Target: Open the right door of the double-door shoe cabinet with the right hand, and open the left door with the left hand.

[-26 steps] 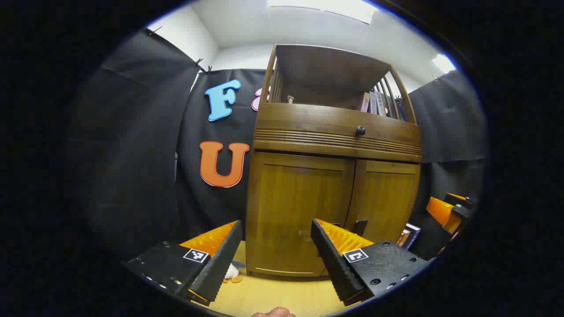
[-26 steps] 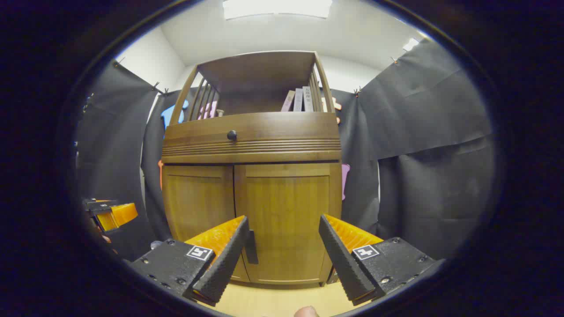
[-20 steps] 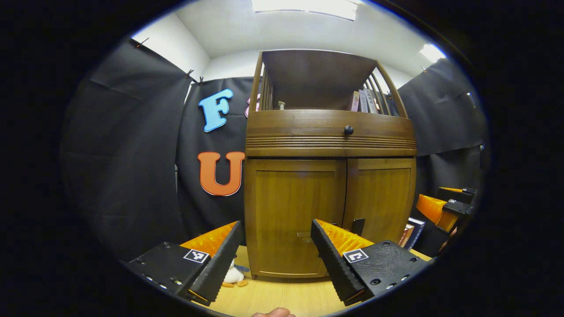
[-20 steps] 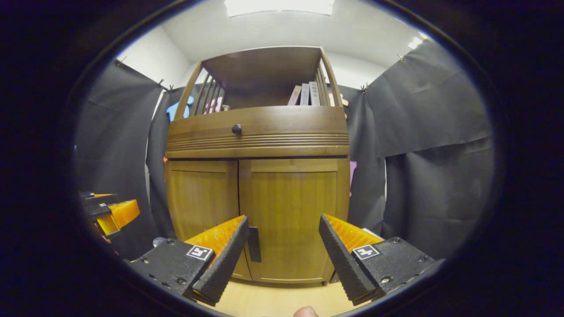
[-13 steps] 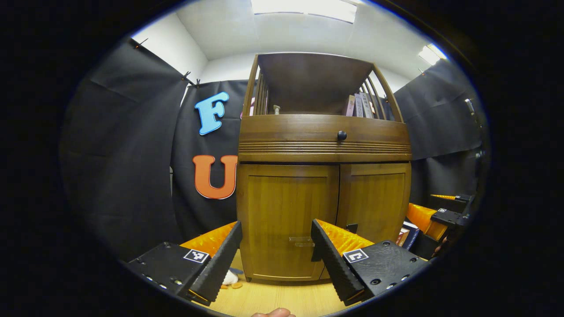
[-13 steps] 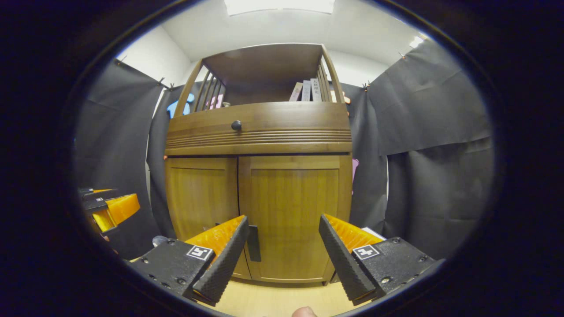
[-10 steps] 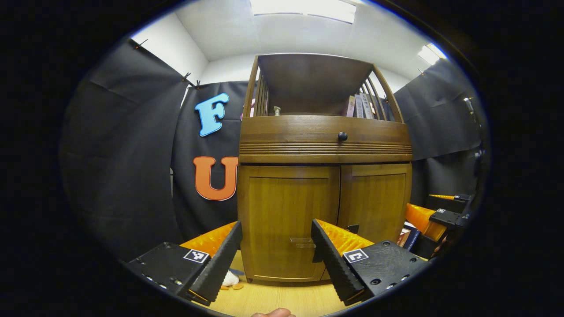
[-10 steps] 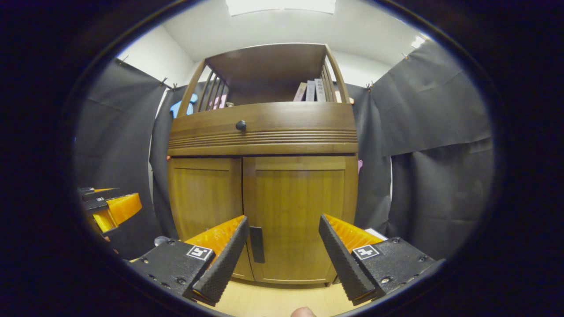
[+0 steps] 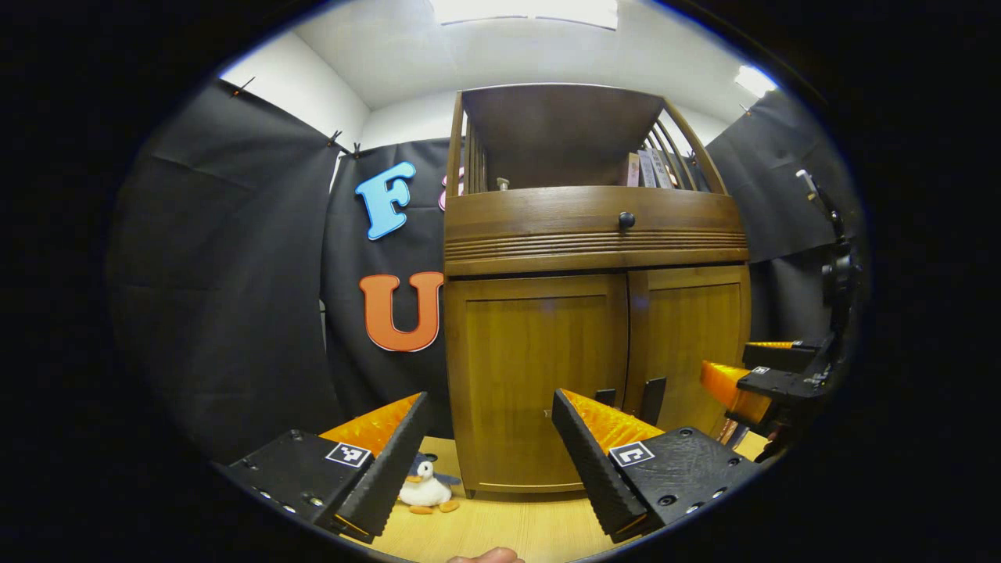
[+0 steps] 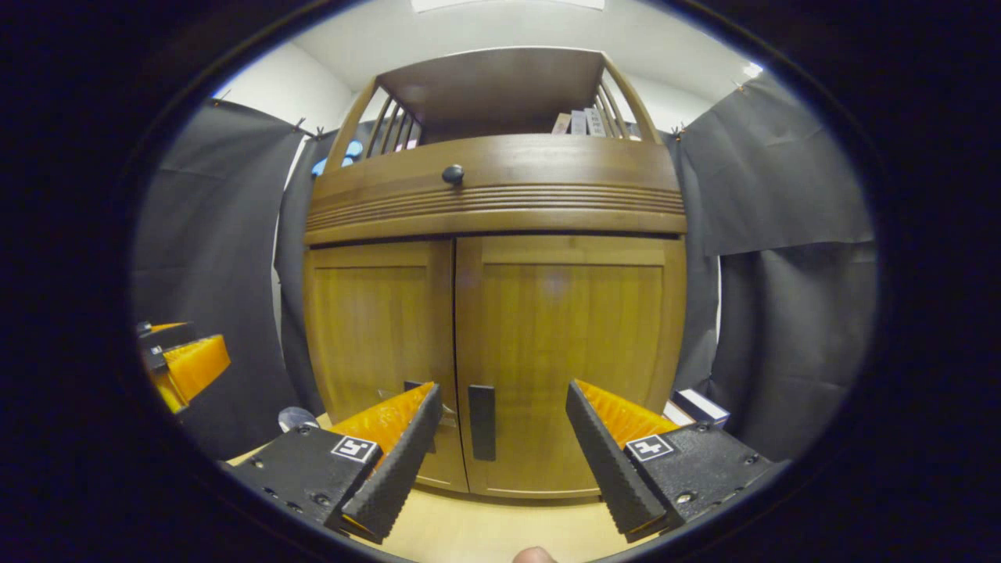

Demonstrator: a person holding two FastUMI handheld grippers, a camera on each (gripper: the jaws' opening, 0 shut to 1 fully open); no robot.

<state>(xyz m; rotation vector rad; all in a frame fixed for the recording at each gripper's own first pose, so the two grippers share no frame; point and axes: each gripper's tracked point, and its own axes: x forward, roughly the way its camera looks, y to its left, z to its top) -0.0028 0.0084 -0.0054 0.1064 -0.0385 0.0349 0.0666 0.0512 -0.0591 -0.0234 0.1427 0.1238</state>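
Both doors shut, shoe cabinet (image 10: pixel 500 313) mid-frame on the counter (image 10: pixel 485 532). Right tongs (image 10: pixel 500 438) spread apart, straddling the right door handle (image 10: pixel 482 422), probably lined up to grip. Left tongs (image 9: pixel 489 446) likewise apart, low centre, waiting.

A pale wooden floor (image 9: pixel 500 524) carries the brown double-door shoe cabinet (image 9: pixel 594 375), which stands upright on it against the black cloth wall. A small stuffed penguin (image 9: pixel 425 489) lies on the floor just beside the cabinet's left front corner. To the cabinet's right, a dark box (image 10: pixel 700 407) sits low near the floor.
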